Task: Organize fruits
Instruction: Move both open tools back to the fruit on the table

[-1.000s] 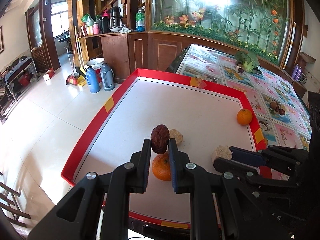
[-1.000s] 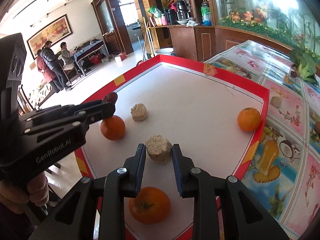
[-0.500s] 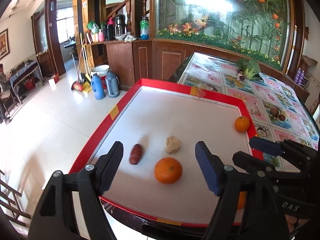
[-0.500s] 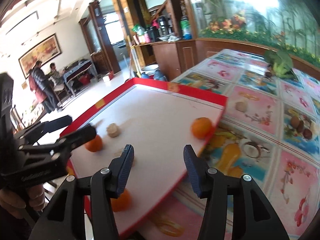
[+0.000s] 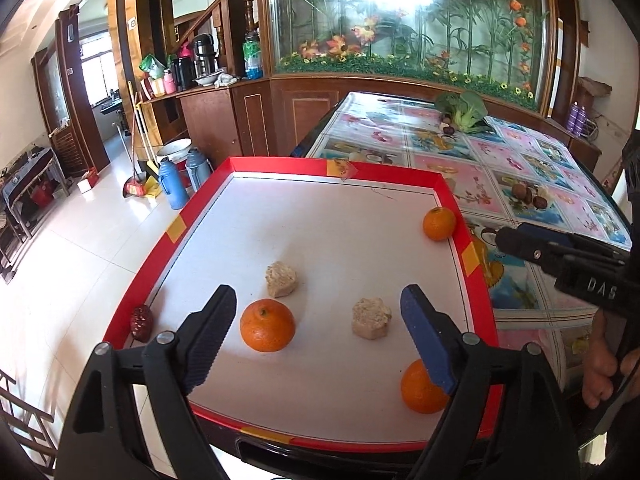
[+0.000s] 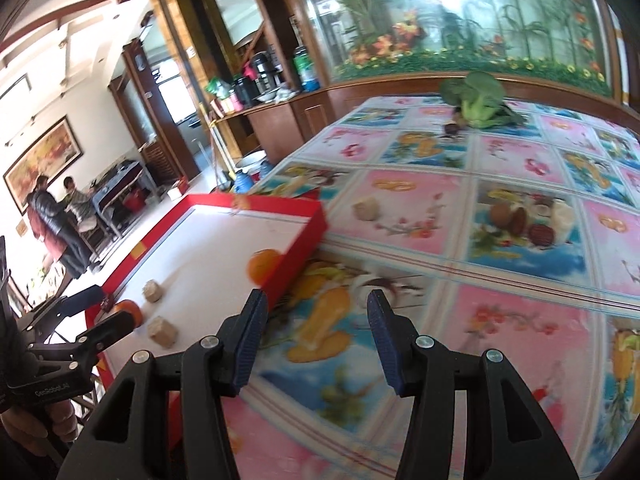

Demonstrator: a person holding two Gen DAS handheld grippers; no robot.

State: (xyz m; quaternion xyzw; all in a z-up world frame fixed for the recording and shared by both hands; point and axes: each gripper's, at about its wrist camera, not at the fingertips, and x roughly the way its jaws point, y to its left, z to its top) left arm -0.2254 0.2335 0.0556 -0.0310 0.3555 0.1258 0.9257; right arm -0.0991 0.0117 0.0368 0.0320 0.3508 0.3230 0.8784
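A red-rimmed tray point(image 5: 280, 165) holds three oranges point(image 5: 267, 325) point(image 5: 439, 223) point(image 5: 422, 390), two beige cakes point(image 5: 281, 279) point(image 5: 371, 317) and a dark red date point(image 5: 142, 322) against its left rim. My left gripper point(image 5: 316, 320) hovers above the near half of the tray, its jaws opening wide and gripping nothing. My right gripper point(image 6: 316, 320) is open and empty over the flowered tablecloth point(image 6: 500, 320), to the right of the tray point(image 6: 304, 248). On the cloth ahead lie a beige piece point(image 6: 367, 208) and brown fruits point(image 6: 520, 220).
A green leafy vegetable point(image 6: 478, 100) lies at the far end of the table. A wooden cabinet and planted glass wall stand behind. Flasks and a broom are on the floor to the left. Two people sit in the far room. A hand point(image 5: 600, 376) holds the right gripper.
My left gripper let go of the date, which now lies by the tray's left rim, and spread wide. My right gripper released the beige cake and swung right, off the tray and over the tablecloth.
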